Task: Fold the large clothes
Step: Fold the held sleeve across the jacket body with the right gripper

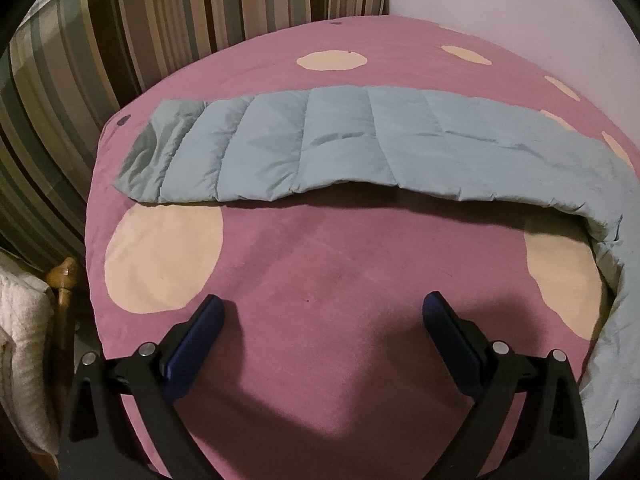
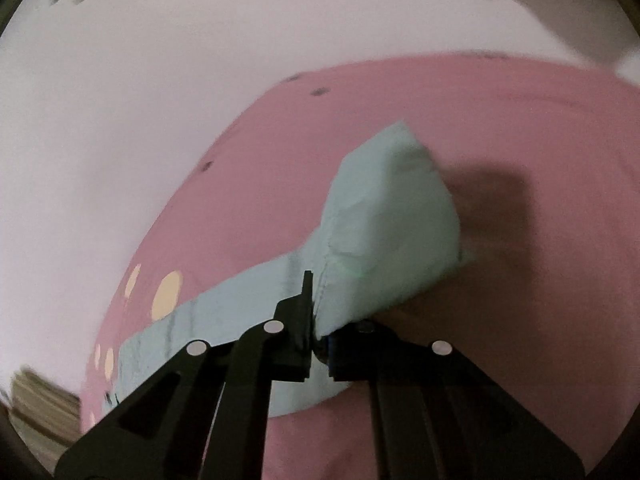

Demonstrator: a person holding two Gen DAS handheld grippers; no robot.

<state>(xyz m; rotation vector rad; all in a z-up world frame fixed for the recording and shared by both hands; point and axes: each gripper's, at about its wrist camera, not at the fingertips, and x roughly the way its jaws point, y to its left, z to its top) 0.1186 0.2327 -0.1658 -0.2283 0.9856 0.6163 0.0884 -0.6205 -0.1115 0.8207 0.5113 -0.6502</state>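
A pale blue quilted garment [image 1: 320, 144] lies as a long folded band across a pink bedcover [image 1: 340, 280] with cream dots. Its right end curves down toward the near right edge [image 1: 616, 320]. My left gripper [image 1: 324, 308] is open and empty, hovering over bare bedcover in front of the garment. In the right wrist view my right gripper [image 2: 318, 300] is shut on an end of the garment [image 2: 392, 220] and holds it lifted above the bedcover [image 2: 520, 120]; the rest trails off to the left [image 2: 200, 328].
A striped pillow or cushion [image 1: 120, 40] stands behind the bed at the left. A wooden post [image 1: 66, 276] and white knitted fabric [image 1: 20, 340] are at the left edge. A pale wall [image 2: 120, 80] borders the bed.
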